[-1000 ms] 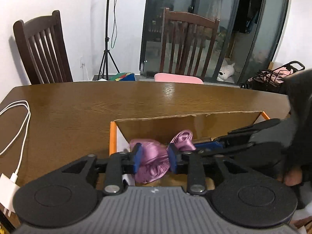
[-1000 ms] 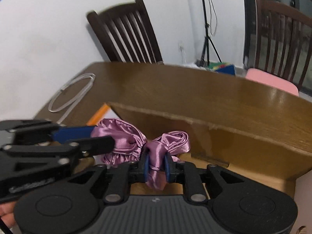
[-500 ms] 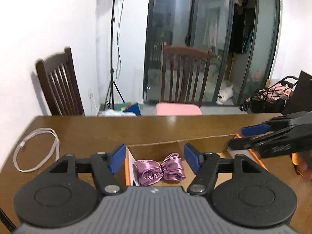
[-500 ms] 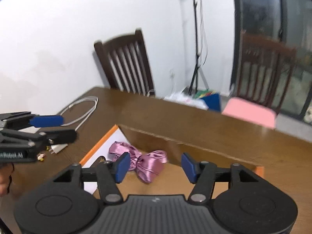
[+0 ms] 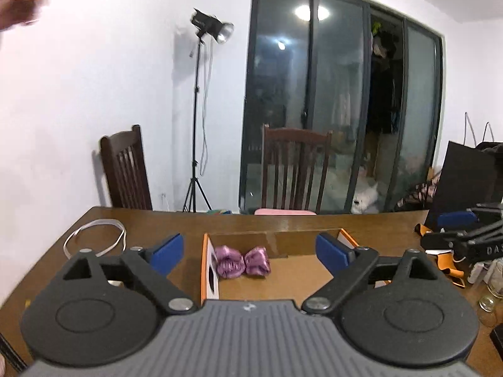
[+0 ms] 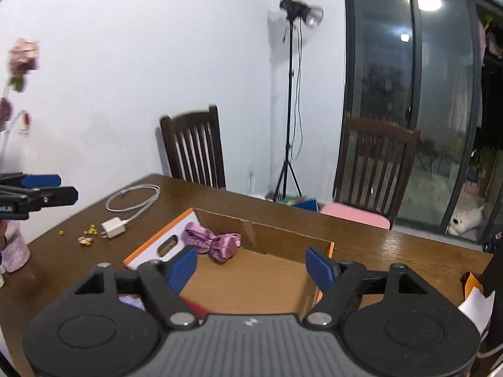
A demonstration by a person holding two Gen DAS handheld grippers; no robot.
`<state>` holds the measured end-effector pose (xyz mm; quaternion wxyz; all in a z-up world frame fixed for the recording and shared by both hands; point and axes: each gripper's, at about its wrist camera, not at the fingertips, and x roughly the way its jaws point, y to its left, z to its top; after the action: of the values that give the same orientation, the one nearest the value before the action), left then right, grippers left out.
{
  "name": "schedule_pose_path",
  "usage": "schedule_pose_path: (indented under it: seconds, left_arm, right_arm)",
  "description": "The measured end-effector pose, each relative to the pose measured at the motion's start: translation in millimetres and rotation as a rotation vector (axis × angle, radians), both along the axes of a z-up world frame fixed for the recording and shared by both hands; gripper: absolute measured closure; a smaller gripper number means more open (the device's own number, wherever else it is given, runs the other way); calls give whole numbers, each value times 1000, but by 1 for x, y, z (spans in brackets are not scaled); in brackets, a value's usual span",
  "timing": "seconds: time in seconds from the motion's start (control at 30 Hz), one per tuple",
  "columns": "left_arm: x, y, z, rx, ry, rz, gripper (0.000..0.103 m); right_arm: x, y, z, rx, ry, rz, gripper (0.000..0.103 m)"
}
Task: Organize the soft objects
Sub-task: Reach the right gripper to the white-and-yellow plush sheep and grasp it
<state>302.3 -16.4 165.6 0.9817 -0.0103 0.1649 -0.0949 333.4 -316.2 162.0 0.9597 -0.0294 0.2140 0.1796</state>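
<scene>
A purple satin cloth (image 5: 242, 262) (image 6: 213, 242), bunched like a bow, lies in the far left corner of an open cardboard box (image 5: 283, 279) (image 6: 251, 279) with orange-edged flaps. My left gripper (image 5: 248, 249) hovers back from the box and above it, its jaws opening, with nothing between its blue pads. My right gripper (image 6: 251, 265) also hangs back above the box's near side, jaws opening and holding nothing. Each gripper appears at the edge of the other's view: the right gripper (image 5: 465, 232), the left gripper (image 6: 41, 188). Neither touches the cloth.
The box sits on a brown wooden table (image 5: 151, 223). A white charger with its cable (image 6: 132, 207) and small yellow bits lie left of the box. A flower vase (image 6: 12, 248) stands at far left, glass jars (image 5: 493, 282) at right. Two chairs and a light stand are behind.
Both grippers let go of the purple cloth, opened wide, and drew back and up away from the box. The cloth stays lying in the box corner.
</scene>
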Motion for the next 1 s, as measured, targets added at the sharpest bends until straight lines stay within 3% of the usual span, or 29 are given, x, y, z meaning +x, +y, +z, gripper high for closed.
schedule_pose_path:
  seconds: [0.13, 0.23, 0.4, 0.5, 0.6, 0.77, 0.87, 0.9, 0.97, 1.0]
  left_arm:
    - [-72, -18, -39, 74, -103, 20, 1]
    - [-114, -30, -71, 102, -135, -6, 0]
    - [-155, -37, -117, 39, -23, -50, 0]
    - [-159, -43, -133, 59, 36, -69, 0]
    - [-151, -49, -138, 109, 26, -89, 0]
    - [-126, -61, -143, 62, 52, -140, 0]
    - [-114, -72, -152, 60, 94, -205, 4]
    - [-110, -76, -155, 56, 109, -233, 11]
    - [-99, -83, -162, 43, 140, -263, 21]
    - [-93, -86, -167, 33, 161, -271, 26]
  right_arm:
    - [-68, 1, -37, 10, -81, 5, 20]
    - [-111, 3, -71, -19, -121, -4, 17]
    - [-159, 3, -130, 35, -35, -35, 17]
    - [-176, 3, -158, 70, 27, -44, 17]
    - [-173, 3, -171, 68, 64, -41, 18]
    - [-148, 2, -173, 69, 64, -62, 20]
    - [-127, 4, -177, 55, 69, -84, 28]
    - [-121, 3, -180, 52, 76, -94, 34]
    - [-113, 1, -184, 63, 102, -84, 55]
    - [-112, -1, -186, 83, 109, -75, 57]
